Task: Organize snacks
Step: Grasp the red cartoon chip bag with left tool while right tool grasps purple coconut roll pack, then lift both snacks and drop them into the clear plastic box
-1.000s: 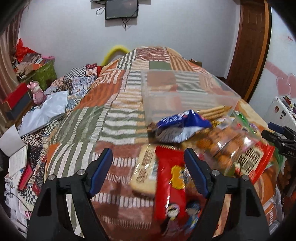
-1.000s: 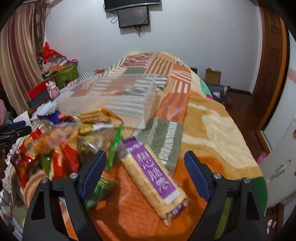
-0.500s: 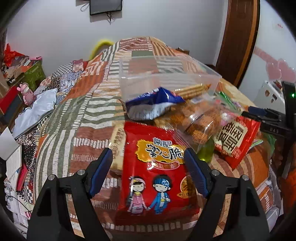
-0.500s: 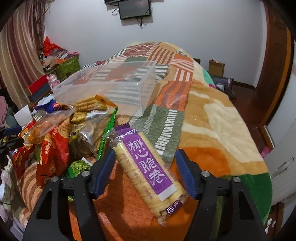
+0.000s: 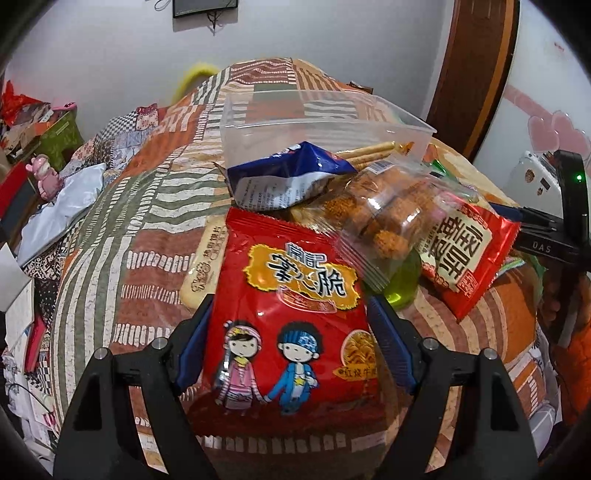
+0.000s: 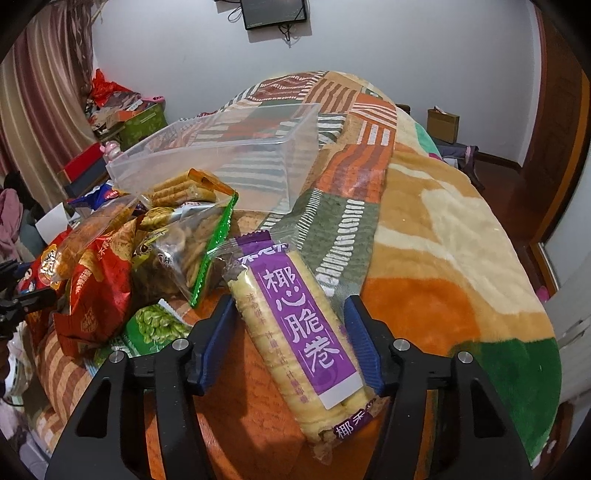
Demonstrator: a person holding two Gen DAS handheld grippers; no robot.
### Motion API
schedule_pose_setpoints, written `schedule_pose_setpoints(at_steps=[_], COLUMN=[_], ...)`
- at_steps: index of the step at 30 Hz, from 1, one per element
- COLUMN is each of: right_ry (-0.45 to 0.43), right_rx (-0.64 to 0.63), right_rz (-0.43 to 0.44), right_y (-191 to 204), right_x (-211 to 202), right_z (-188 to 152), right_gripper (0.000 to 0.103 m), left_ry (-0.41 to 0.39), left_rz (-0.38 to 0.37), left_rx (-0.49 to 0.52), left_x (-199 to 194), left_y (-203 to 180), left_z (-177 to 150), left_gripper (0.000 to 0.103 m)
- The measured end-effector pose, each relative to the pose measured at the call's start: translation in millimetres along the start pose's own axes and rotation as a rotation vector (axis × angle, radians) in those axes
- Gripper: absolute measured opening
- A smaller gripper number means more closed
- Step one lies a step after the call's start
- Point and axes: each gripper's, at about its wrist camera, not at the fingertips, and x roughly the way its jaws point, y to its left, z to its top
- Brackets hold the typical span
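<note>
Clear bin (image 6: 236, 147) on the bed (image 6: 443, 229), far side of the snack pile; contents unclear. Left gripper (image 5: 291, 332) fingers apart, straddling red bag (image 5: 291, 295). Right gripper (image 6: 291, 339) fingers closing around purple wafer pack (image 6: 295, 325).

Both cams are wrist-mounted fisheyes, pitched down over the bed. Left cam sits close above the red snack bag (image 5: 291, 314), facing the far wall, door at frame right. Right cam sits close above the purple wafer pack (image 6: 306, 332), same heading. Shared: clear plastic bin (image 5: 325, 125) (image 6: 236, 147), snack pile, wall monitor (image 5: 205, 7) (image 6: 275, 13). Each cam catches the opposite gripper at its frame edge.
</note>
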Motion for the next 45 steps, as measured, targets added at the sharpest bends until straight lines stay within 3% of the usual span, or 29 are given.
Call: schedule_pose_setpoints(at_steps=[5, 9, 11, 17, 34, 45], right_ry=[-0.007, -0.033, -0.046, -0.095, -0.231, -0.28], right_rx=[0.017, 0.028, 0.035, 0.025, -0.006, -0.024], right_rz=[-0.018, -0.032, -0.032, -0.035, 0.016, 0.055], right_y=[-5.4, -7.1, -7.1, -2.3, 26.9, 42.3], right_x=[-5.9, -13.0, -17.0, -31.1, -54.1, -49.8], right_z=[-4.5, -4.2, -2.6, 6.4, 41.6, 69.3], right_gripper=[0.052, 0.051, 0.048, 0.046, 0.045, 0.045], left_ry=[-0.005, -0.014, -0.025, -0.033, -0.222, -0.303], left_rz=[0.044, 0.045, 0.03, 0.012, 0.077, 0.062], left_rx=[0.047, 0.023, 0.001, -0.04, -0.072, -0.047], left_x=[0.6, 2.2, -0.8, -8.4, -63.9, -72.1], left_y=[-7.1, -3.3, -0.3, 6.6, 18.9, 14.0], left_z=[-6.7, -8.5, -8.0, -4.5, 24.8, 56.4], left_gripper=[0.081, 0.079, 0.071, 0.066, 0.066, 0.066])
